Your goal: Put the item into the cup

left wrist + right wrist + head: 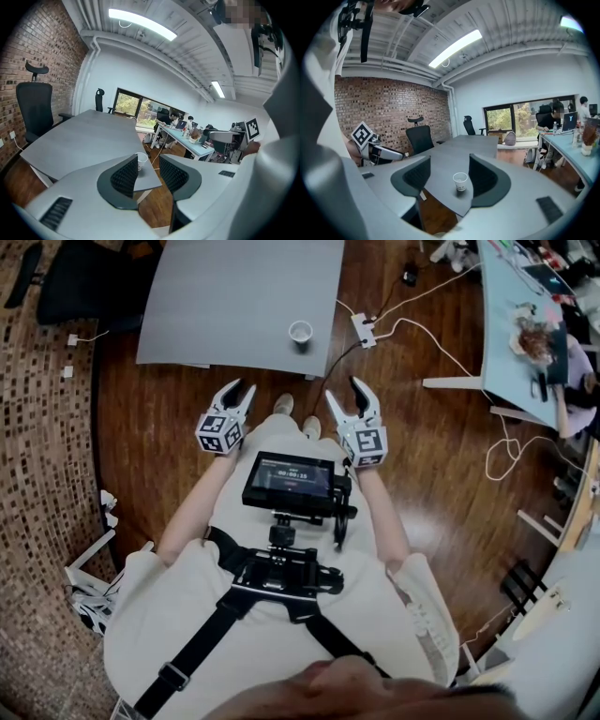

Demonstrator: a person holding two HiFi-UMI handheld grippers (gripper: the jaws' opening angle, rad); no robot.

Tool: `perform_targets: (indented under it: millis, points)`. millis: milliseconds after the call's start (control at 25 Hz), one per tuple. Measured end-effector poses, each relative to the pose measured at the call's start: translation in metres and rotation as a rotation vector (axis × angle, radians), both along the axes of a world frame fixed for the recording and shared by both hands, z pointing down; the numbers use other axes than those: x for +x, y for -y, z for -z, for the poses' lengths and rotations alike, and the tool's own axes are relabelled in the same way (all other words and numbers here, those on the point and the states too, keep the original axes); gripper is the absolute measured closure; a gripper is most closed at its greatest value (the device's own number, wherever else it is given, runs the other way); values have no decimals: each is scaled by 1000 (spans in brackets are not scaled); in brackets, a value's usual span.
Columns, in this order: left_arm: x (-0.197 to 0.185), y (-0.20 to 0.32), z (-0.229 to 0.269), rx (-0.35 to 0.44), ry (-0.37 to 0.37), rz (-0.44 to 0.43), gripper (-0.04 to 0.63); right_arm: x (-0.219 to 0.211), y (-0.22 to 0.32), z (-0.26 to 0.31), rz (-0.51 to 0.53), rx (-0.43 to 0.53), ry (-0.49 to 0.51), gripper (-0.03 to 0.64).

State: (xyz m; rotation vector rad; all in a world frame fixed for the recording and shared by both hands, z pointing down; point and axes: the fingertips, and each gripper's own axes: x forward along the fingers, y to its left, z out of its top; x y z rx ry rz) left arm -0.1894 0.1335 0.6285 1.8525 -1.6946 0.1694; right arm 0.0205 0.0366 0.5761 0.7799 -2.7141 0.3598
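A small white paper cup (300,331) stands upright near the front right corner of the grey table (234,296). It also shows between the jaws in the right gripper view, cup (460,181), and half hidden behind one jaw in the left gripper view, cup (142,161). My left gripper (241,388) and right gripper (343,390) are held side by side above the wooden floor, short of the table, both open with nothing between the jaws. No item to go in the cup shows in any view.
A white power strip (364,330) with cables lies on the floor right of the table. A black office chair (33,110) stands at the table's far left. A long blue desk (520,324) with clutter and seated people runs along the right.
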Motion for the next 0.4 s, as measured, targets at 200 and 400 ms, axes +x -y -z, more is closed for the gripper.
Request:
perform_targets:
  millis: [200, 400]
  points:
    - [4, 0, -3, -1, -6, -3, 449, 2, -1, 1, 5, 6, -3, 341]
    - [18, -13, 7, 13, -2, 23, 449, 23, -15, 6, 16, 5, -3, 341]
